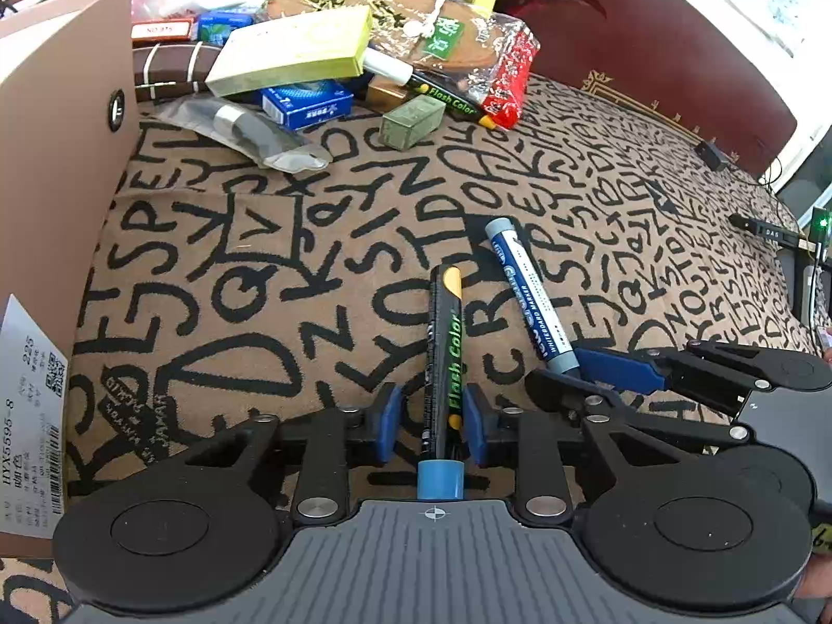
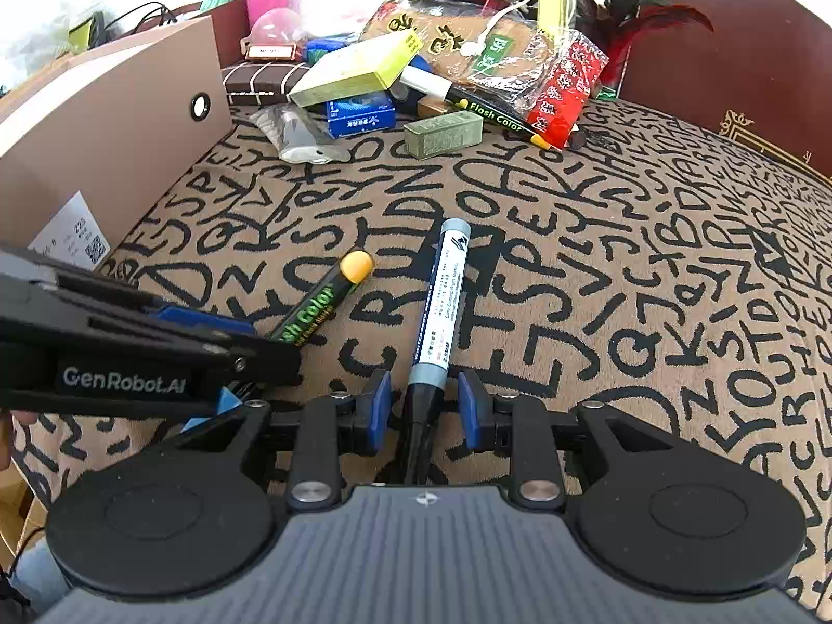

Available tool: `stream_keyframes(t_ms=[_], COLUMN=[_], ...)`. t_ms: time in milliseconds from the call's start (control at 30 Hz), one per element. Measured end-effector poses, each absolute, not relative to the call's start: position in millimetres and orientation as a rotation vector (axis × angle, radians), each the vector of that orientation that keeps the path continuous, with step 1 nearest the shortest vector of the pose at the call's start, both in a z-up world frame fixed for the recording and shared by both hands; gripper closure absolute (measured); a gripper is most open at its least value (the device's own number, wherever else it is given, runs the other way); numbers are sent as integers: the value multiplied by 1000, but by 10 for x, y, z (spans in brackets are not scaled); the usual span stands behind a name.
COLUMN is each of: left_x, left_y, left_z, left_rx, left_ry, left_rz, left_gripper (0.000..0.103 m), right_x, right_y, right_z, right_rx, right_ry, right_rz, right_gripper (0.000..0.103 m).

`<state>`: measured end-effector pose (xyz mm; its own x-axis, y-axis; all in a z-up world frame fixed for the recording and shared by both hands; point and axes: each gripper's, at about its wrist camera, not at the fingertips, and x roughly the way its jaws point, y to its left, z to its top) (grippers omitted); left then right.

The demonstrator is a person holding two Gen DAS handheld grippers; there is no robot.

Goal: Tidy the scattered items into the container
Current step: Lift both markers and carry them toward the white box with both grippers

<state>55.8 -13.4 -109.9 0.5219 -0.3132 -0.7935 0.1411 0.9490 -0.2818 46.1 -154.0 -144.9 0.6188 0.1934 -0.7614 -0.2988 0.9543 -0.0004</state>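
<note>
On the tan cloth printed with black letters [image 1: 333,218], just beside the tall brown cardboard box [image 1: 57,166], both grippers stand side by side over two markers. The left gripper [image 1: 432,418] has its blue pads [image 1: 391,418] set a little apart with the black "Flash Color" marker with a yellow end [image 1: 443,343] lying between them; a narrow gap shows on each side of the barrel, so the pads do not press it. The right gripper [image 2: 424,408] is likewise slightly open around the white-and-blue whiteboard marker with a grey cap [image 2: 442,301], whose dark lower end runs between the pads with cloth visible on both sides. Both markers point away toward a heap beyond the box's far corner: a yellow-green rectangular carton [image 1: 296,52], a small blue box [image 1: 307,104], an olive-green block [image 1: 411,122] and a second black "Flash Color" marker [image 1: 437,93]
</note>
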Motion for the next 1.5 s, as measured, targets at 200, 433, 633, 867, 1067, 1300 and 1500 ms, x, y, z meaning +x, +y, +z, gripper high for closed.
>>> stream_keyframes(t_ms=[200, 433, 633, 867, 1067, 1300, 1500], left_x=[533, 498, 436, 480, 497, 536, 485], left_y=[-129, -157, -64, -121, -159, -139, -108], left_z=[-1101, -1111, -1081, -1120, -1119, -1141, -1141], left_rx=[-176, -137, -123, -79, -55, -83, -110], left_ry=[989, 983, 1003, 998, 993, 972, 958], left_rz=[-273, -285, -273, -271, -269, -268, -267], left_gripper=[74, 91, 91, 89, 86, 89, 90], right_x=[497, 527, 450, 486, 503, 531, 460], right_y=[-1532, -1549, -1517, -1446, -1463, -1420, -1420], right_z=[-1457, -1476, -1435, -1455, -1462, -1482, -1465], right_rx=[-126, -100, -104, -122, -119, -127, -89], right_ry=[852, 844, 872, 871, 874, 864, 872], right_rz=[273, 260, 310, 297, 307, 310, 333], right_gripper=[71, 81, 85, 84, 84, 85, 86])
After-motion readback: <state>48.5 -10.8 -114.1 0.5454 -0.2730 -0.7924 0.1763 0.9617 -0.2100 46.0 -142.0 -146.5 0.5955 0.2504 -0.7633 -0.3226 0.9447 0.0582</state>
